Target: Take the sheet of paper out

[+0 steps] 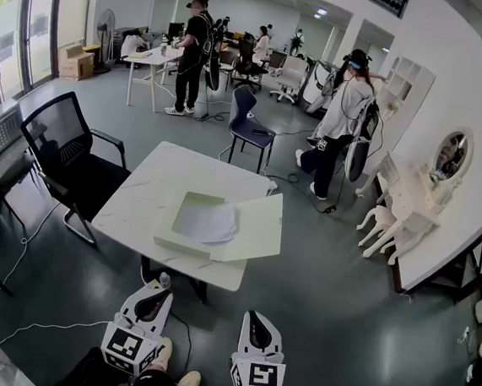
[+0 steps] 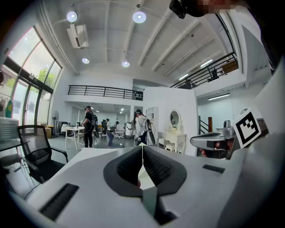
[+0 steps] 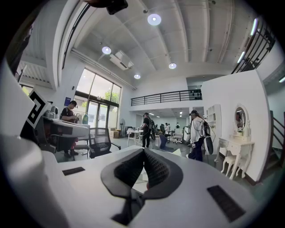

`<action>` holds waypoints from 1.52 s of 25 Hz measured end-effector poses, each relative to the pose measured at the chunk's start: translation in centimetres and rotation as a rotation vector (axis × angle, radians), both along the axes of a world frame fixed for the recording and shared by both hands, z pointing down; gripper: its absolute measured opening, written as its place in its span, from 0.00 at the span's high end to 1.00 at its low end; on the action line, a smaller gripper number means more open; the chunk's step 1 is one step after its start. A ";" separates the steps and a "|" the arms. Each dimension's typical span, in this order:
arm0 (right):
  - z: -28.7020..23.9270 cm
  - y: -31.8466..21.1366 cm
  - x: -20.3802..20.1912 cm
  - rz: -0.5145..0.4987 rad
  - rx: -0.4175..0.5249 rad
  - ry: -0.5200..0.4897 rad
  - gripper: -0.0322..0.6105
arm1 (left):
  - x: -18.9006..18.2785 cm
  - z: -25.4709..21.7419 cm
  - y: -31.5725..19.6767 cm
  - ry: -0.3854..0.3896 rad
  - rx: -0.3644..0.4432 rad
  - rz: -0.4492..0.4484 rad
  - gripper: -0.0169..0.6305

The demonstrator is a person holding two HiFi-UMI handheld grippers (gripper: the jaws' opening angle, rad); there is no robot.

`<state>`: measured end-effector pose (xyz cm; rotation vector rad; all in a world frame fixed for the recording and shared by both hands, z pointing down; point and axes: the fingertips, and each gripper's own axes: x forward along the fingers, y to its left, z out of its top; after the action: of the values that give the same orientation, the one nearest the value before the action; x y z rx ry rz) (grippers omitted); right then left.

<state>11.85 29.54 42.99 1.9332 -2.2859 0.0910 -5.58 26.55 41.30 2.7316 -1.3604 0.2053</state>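
Your two grippers hang short of the table [image 1: 152, 196], with open floor between them and its near edge. The left gripper [image 2: 142, 148] has its jaws pressed together with nothing between them, and so does the right gripper [image 3: 144, 152]; both point almost level.

The black office chair [image 1: 66, 158] stands just beside the table's left side, so room is tight there. A blue chair [image 1: 246, 120] sits beyond the far edge. The floor to the right of the table is bare, and a thin cable [image 1: 23, 252] trails across the floor on the left. People stand well back in the room, far from the table.

A flat pale green box [image 1: 177, 243] lies on the near right part of the table. Its lid [image 1: 261, 228] is folded open to the right and seems to reach past the table's right edge.

The sheet of paper [image 1: 207, 221] lies inside the box's tray. It is white and flat, set a little askew, with its right edge lapping towards the lid.
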 end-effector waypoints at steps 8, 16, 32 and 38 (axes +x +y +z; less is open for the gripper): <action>-0.4 0.8 0.3 0.004 0.011 0.006 0.92 | 0.2 0.2 0.6 -0.002 -0.007 -0.003 0.94; -0.7 1.0 1.3 0.030 0.012 0.001 0.92 | 0.9 -0.6 0.5 0.014 0.008 0.016 0.94; 0.5 -14.1 -1.1 -0.022 -0.032 -0.059 0.92 | -1.8 0.6 -12.2 -0.023 -0.037 -0.043 0.94; -0.3 -21.0 -3.4 -0.024 -0.034 -0.045 0.92 | -3.4 0.0 -19.4 -0.015 -0.038 -0.022 0.94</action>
<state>8.42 8.55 42.71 1.9055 -2.3199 0.1709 -8.96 7.16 41.30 2.6880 -1.3752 0.2489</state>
